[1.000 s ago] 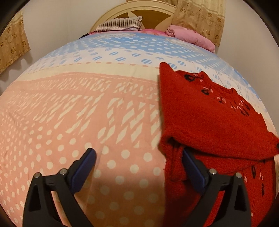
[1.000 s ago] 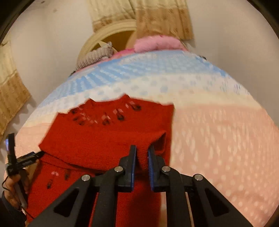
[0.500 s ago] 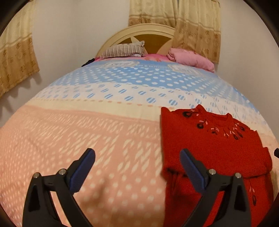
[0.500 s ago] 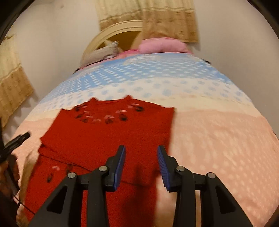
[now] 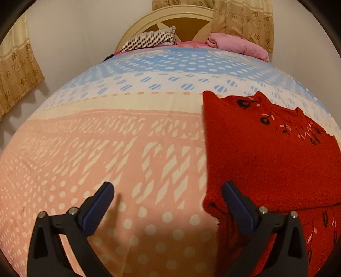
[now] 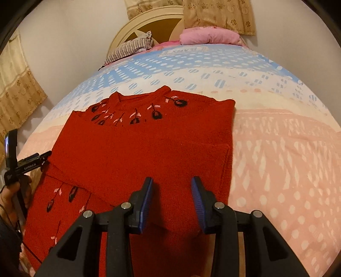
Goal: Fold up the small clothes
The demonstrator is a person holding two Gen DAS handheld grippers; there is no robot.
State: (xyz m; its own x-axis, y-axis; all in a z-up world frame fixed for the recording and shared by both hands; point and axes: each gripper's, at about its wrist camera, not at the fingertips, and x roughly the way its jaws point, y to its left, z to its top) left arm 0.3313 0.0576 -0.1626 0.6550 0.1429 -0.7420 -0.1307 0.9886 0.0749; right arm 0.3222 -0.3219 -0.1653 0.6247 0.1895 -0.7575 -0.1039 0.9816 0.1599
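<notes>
A small red sweater (image 6: 149, 149) with black and pink flower embroidery lies flat on the bed, a folded layer across its middle. My right gripper (image 6: 172, 181) hovers over its near edge, open, the cloth lying under the blue pads and not pinched. In the left wrist view the sweater (image 5: 266, 159) fills the right side. My left gripper (image 5: 168, 187) is wide open over the bedspread, its right finger (image 5: 236, 204) beside the sweater's folded left corner. The left gripper (image 6: 27, 164) also shows at the sweater's left edge in the right wrist view, held by a hand (image 6: 10, 196).
The bedspread (image 5: 106, 149) is pink with white dots near me and blue-dotted farther off. A striped pillow (image 5: 151, 39) and a pink pillow (image 5: 236, 45) lie against the cream headboard (image 5: 170, 15). Curtains (image 5: 17, 74) hang on the walls.
My right gripper has let go of the sweater's folded edge and now stands open above it. My left gripper pulled back from the fold, then came close again, open throughout.
</notes>
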